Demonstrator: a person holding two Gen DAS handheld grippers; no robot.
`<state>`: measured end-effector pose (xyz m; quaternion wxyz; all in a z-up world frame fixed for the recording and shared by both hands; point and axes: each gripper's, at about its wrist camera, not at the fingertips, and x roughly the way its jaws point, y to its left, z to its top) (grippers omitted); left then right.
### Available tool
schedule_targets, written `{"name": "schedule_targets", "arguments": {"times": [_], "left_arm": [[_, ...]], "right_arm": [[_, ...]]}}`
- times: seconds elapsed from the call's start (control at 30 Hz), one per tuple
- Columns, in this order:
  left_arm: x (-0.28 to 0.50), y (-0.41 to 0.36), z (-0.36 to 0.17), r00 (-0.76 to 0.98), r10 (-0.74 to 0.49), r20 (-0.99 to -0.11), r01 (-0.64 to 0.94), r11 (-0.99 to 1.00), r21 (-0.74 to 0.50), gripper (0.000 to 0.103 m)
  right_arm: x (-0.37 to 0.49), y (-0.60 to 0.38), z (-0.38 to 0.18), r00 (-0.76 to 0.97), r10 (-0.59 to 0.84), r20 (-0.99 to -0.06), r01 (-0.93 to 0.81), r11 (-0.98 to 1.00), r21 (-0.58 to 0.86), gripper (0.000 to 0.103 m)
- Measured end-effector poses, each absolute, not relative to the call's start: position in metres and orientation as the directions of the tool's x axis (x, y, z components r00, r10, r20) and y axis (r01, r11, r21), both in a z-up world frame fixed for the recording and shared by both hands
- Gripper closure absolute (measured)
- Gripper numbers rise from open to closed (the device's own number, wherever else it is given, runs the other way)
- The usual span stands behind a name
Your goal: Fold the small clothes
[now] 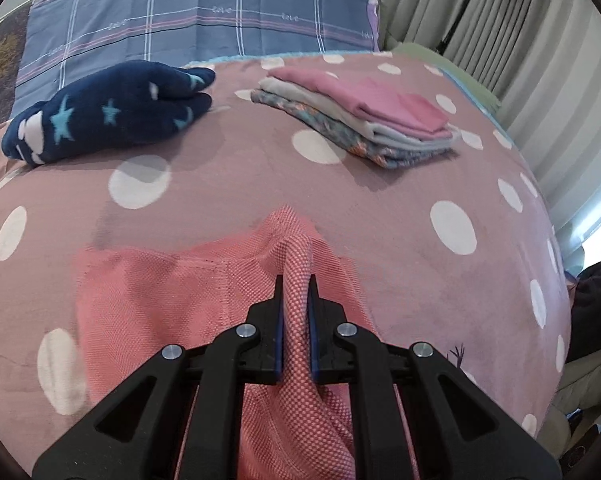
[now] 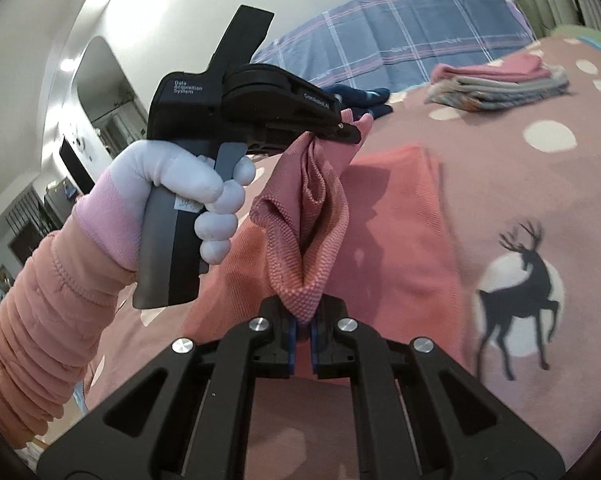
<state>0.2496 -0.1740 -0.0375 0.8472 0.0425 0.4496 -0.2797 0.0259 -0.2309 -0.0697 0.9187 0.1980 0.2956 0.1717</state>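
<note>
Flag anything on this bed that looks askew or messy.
The navy star-print garment lies bunched near the plaid pillow, unlike the neat folded stack. The coral garment is rumpled only because both claws, left and right, pinch it.

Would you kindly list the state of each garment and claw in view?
left claw: shut on coral garment
right claw: shut on coral garment
coral garment: partly lifted, rest flat on blanket
folded stack: folded, piled neatly
navy star garment: bundled, lying apart
</note>
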Motion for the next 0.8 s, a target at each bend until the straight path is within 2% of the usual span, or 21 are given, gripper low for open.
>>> {"name": "schedule_targets", "arguments": {"times": [0.23, 0.57, 0.63, 0.7, 0.8], "left_arm": [[0.251, -0.194, -0.041, 0.442, -0.420, -0.793, 0.516, 0.842, -0.158, 0.094], [0.250, -0.228, -0.060, 0.457, -0.346, -0.819, 0.534, 0.843, -0.058, 0.094], [0.247, -0.232, -0.065, 0.457, -0.332, -0.825, 0.547, 0.837, -0.034, 0.091], [0.245, -0.231, -0.062, 0.460, -0.344, -0.818, 0.553, 0.833, -0.039, 0.082], [0.232, -0.217, -0.039, 0.492, -0.404, -0.771, 0.552, 0.830, -0.082, 0.075]], "right_arm": [[0.018, -0.243, -0.076, 0.766, 0.443, -0.465, -0.188, 0.847, 0.498, 0.098], [0.014, -0.268, -0.083, 0.761, 0.446, -0.470, -0.128, 0.815, 0.565, 0.098], [0.016, -0.271, -0.087, 0.751, 0.459, -0.476, -0.123, 0.804, 0.581, 0.098], [0.017, -0.273, -0.092, 0.735, 0.473, -0.486, -0.115, 0.793, 0.598, 0.098], [0.021, -0.279, -0.101, 0.703, 0.517, -0.489, -0.106, 0.756, 0.646, 0.098]]}}
